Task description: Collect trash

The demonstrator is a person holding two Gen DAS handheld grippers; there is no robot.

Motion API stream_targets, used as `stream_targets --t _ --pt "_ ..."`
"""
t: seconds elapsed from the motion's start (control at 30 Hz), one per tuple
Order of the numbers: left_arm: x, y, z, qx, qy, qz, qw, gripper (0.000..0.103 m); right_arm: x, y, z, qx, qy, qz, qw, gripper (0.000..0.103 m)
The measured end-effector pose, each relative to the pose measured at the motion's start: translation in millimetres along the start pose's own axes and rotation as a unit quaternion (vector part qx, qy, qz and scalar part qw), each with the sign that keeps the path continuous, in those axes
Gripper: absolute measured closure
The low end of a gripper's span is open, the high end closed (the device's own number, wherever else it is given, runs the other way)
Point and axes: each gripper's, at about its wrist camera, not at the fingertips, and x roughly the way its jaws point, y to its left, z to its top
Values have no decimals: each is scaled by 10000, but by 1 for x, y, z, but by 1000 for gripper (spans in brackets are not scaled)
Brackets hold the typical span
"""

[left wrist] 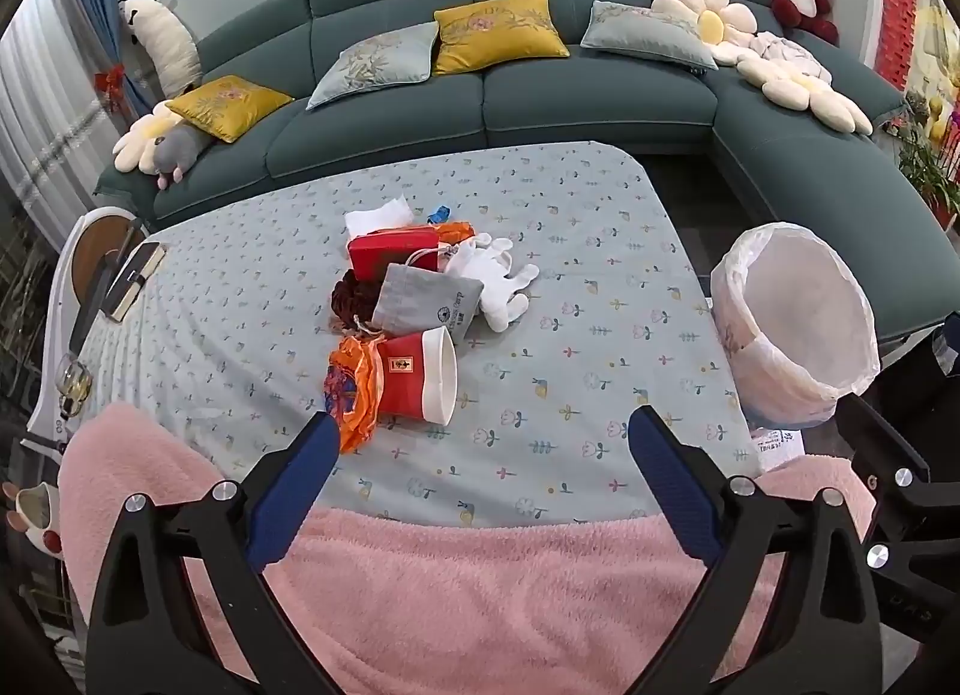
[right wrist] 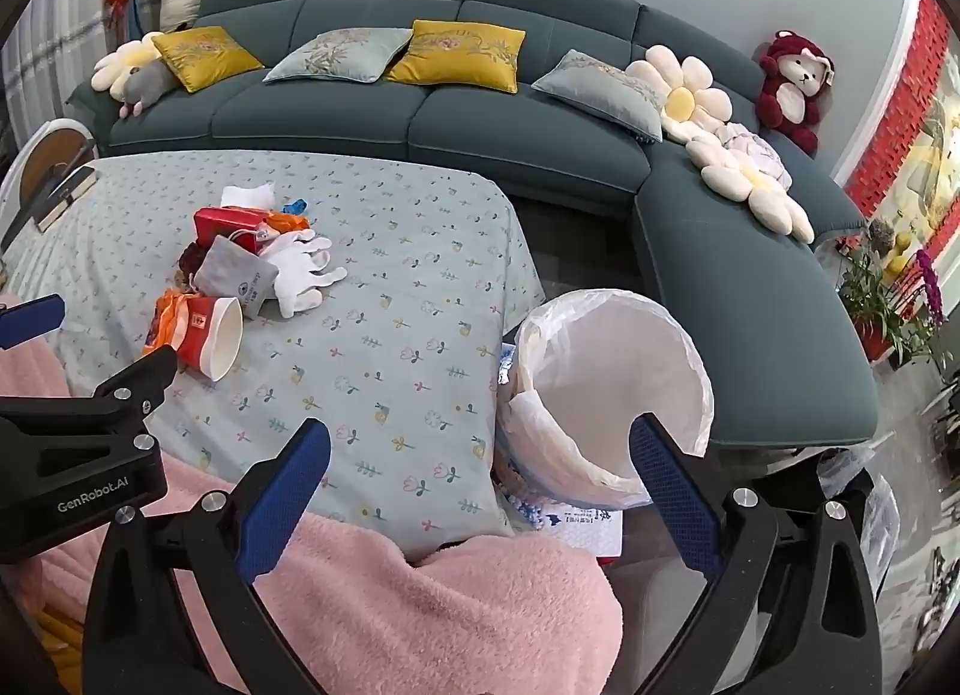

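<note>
1. The bench [left wrist: 600,287] wears a pale blue cloth strewn with small flowers.
2. The paper cup [left wrist: 420,380] is red with a white rim.
3. The wrapper [left wrist: 351,395] beside it is orange.
4. The pouch [left wrist: 426,299] is grey; the glove [left wrist: 498,275] is white.
5. The tissue box [left wrist: 390,254] is red.
6. The bin [left wrist: 798,311] carries a white liner.
7. The blanket [left wrist: 468,587] is pink.
8. The sofa [left wrist: 540,107] is teal, with yellow and pale grey cushions.

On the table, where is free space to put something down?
Bare cloth lies between the trash pile, ending at the paper cup, and the lined bin at the table's right edge. Also bare: the far right corner. The middle-left is crowded, with a book at the left edge.
</note>
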Motion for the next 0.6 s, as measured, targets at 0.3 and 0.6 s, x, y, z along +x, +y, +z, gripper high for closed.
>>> stream_targets --t 0.3,0.6 --pt "2 -1 -1 -51 -31 -61 10000 12 1 -1 -1 10 12 20 10000 8" --pt "5 -3 -3 -50 -26 -180 9998 15 1 2 -1 9 4 -6 10000 8"
